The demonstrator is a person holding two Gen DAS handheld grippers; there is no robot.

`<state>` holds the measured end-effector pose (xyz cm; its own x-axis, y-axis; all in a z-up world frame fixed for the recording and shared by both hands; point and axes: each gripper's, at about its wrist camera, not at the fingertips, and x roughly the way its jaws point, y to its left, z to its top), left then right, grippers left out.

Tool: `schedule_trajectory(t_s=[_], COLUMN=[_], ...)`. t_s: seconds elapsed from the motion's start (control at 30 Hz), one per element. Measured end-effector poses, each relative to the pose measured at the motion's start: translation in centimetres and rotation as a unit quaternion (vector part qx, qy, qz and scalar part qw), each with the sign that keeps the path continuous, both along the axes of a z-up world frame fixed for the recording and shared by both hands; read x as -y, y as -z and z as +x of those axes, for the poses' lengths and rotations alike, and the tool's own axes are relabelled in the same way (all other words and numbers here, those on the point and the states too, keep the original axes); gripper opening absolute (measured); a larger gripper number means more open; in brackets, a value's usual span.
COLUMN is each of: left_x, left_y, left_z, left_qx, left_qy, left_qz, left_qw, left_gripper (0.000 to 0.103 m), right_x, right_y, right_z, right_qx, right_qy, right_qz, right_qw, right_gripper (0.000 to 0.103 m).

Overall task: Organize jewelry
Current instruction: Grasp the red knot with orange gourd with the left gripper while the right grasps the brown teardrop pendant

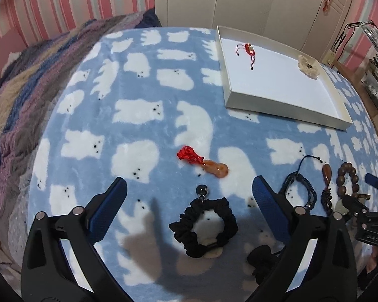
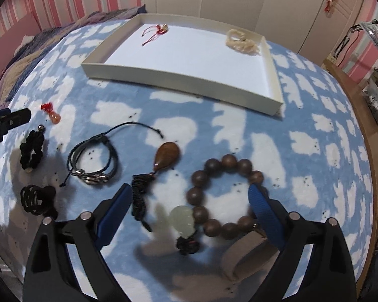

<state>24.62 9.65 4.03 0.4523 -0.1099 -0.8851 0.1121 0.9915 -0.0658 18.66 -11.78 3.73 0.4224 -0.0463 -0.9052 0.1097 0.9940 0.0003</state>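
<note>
Twelve-odd dark brown round beads form the wooden bracelet (image 2: 224, 196).

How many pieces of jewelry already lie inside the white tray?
2: a red cord charm near the white tray's far left corner, and a cream bracelet near its far right corner. None seems hidden.

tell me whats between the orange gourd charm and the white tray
Only bare bear-print blanket lies between the orange gourd charm and the white tray; the left wrist view shows it.
</note>
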Motion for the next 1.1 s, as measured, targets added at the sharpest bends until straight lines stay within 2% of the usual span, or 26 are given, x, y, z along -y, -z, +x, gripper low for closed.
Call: schedule_trajectory(t_s=[0.03,0.13,0.23,0.27,0.33,0.5,0.57,0.63,0.7,0.8,1.0,1.1], left_x=[0.1,0.3,0.8,0.9,1.1,1.5,1.5,1.4,1.5,1.5,1.2,1.3], left_y=[0.1,0.3,0.3,0.4,0.7,1.8,2.2,2.6,2.8,3.1,3.7,3.8], left_z=[0.1,0.4,0.8,1.0,1.6,3.1,3.6,4.4,4.8,5.3,6.1,6.3], left_qx=[-0.008,-0.024,-0.027,-0.03,-0.039,-0.057,-0.063,-0.073,-0.075,-0.078,-0.087,-0.085], left_qy=[0.006,0.028,0.045,0.048,0.057,0.074,0.078,0.078,0.079,0.08,0.079,0.084], left_qz=[0.001,0.012,0.024,0.027,0.036,0.056,0.058,0.054,0.052,0.05,0.046,0.044], left_qw=[1.0,0.9992,0.9983,0.998,0.997,0.994,0.9933,0.9928,0.9927,0.9925,0.992,0.9918], left_gripper=[0.092,0.084,0.082,0.081,0.074,0.064,0.06,0.052,0.049,0.035,0.027,0.024], right_x=[-0.1,-0.8,-1.8,-2.1,-2.3,-2.3,-2.3,-2.2,-2.2,-2.3,-2.6,-2.7], right_y=[0.1,0.3,0.1,0.2,0.7,1.5,1.9,2.1,2.5,2.8,3.4,3.5], right_z=[0.3,0.9,1.3,1.5,1.8,2.2,2.4,2.6,2.9,3.1,3.7,3.9], right_qx=[-0.009,-0.03,-0.037,-0.043,-0.061,-0.077,-0.083,-0.085,-0.093,-0.098,-0.1,-0.098], right_qy=[-0.002,-0.012,-0.025,-0.031,-0.034,-0.033,-0.034,-0.034,-0.034,-0.037,-0.043,-0.043], right_qz=[0.005,0.026,0.021,0.02,0.02,0.022,0.019,0.019,0.025,0.029,0.034,0.035], right_qw=[1.0,0.999,0.999,0.998,0.997,0.996,0.996,0.996,0.995,0.994,0.994,0.994], right_gripper=[0.078,0.076,0.075,0.073,0.062,0.062,0.061,0.054,0.053,0.049,0.04,0.039])
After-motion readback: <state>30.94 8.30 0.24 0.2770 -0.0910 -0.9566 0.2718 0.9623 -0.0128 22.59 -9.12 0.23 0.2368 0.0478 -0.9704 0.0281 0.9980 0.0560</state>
